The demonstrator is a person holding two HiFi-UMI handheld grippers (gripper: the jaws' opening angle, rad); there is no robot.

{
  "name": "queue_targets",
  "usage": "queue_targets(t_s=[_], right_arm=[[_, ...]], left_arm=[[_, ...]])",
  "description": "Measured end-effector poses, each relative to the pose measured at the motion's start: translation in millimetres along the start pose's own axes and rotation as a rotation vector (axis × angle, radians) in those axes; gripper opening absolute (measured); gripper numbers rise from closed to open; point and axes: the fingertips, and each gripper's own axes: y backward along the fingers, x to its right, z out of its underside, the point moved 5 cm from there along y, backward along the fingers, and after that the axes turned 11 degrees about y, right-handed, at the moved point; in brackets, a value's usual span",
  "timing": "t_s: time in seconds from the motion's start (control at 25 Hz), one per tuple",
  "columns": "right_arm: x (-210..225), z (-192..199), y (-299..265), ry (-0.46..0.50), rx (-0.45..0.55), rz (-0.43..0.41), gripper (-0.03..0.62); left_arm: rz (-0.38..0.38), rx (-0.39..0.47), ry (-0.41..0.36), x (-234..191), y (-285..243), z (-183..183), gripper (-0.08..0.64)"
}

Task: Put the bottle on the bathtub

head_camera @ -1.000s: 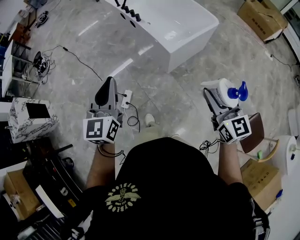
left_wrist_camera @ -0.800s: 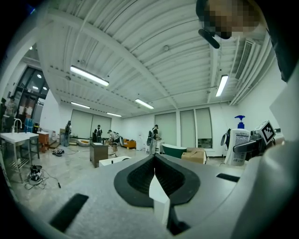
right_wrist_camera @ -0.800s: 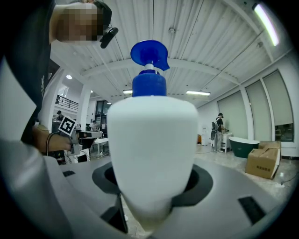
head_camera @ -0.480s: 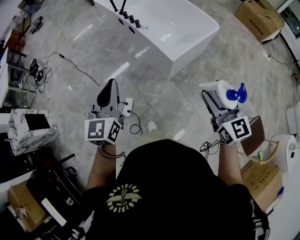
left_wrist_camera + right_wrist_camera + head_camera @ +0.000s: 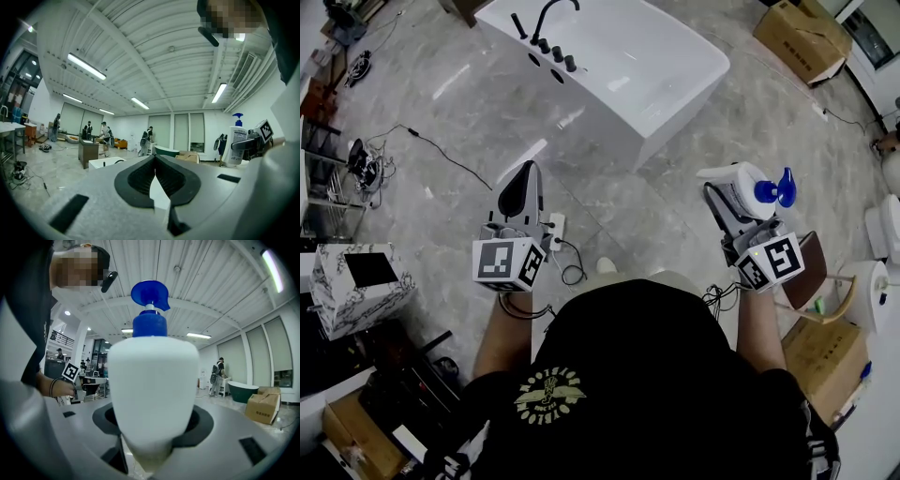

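A white pump bottle (image 5: 743, 188) with a blue pump head (image 5: 150, 296) is held upright in my right gripper (image 5: 724, 199), which is shut on its body (image 5: 153, 394). The same bottle (image 5: 236, 145) shows at the right of the left gripper view. The white bathtub (image 5: 619, 66) with a black tap (image 5: 548, 14) stands on the floor ahead, well beyond both grippers. My left gripper (image 5: 521, 187) is shut with nothing in it; its dark pads (image 5: 140, 176) meet in the left gripper view.
Cardboard boxes (image 5: 792, 37) lie at the far right. A power strip (image 5: 553, 225) and cables (image 5: 441, 150) cross the grey marble floor (image 5: 469, 103) near my left gripper. A marbled box (image 5: 356, 281) and a wire rack (image 5: 328, 178) stand left. Several people (image 5: 103, 133) stand far off.
The view has shifted toward the bathtub, which now shows more fully with its tap. Both grippers keep their pose, the bottle still held upright in the right one.
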Motion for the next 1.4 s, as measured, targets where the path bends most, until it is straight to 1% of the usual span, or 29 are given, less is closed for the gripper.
queue_targets(t_s=[0.2,0.4,0.64,0.88,1.0,1.16,1.4], right_arm=[[-1.0,-4.8,-3.5,0.01,-0.014,-0.003,0.263],[9.4,4.4,-6.2,-0.02,-0.021,0.012,0.263],[31.0,8.9,-31.9,-0.032,0.0,-0.008,0.262],[71.9,17.4,-66.8,-0.036,0.005,-0.035,0.262],[87.0,18.9,-79.6,-0.037,0.025,-0.064,0.262],[104.9,23.6,-98.7,-0.001,0.021,-0.097,0.262],[137.0,34.6,-114.5,-0.005,0.008,-0.113,0.262]], left_arm=[[-0.002,-0.014,0.019,-11.3,-8.3,1.9,0.009],[-0.002,-0.017,0.012,-11.4,-17.7,2.3,0.008],[-0.048,-0.034,0.006,-23.0,-33.3,1.6,0.008],[-0.066,-0.037,-0.009,-23.5,-77.8,-4.4,0.009],[-0.063,-0.034,-0.013,-19.6,-99.7,-6.6,0.009],[-0.058,-0.02,0.003,-16.6,-129.5,-4.6,0.009],[-0.038,-0.017,-0.004,-6.0,-167.0,-1.1,0.008]])
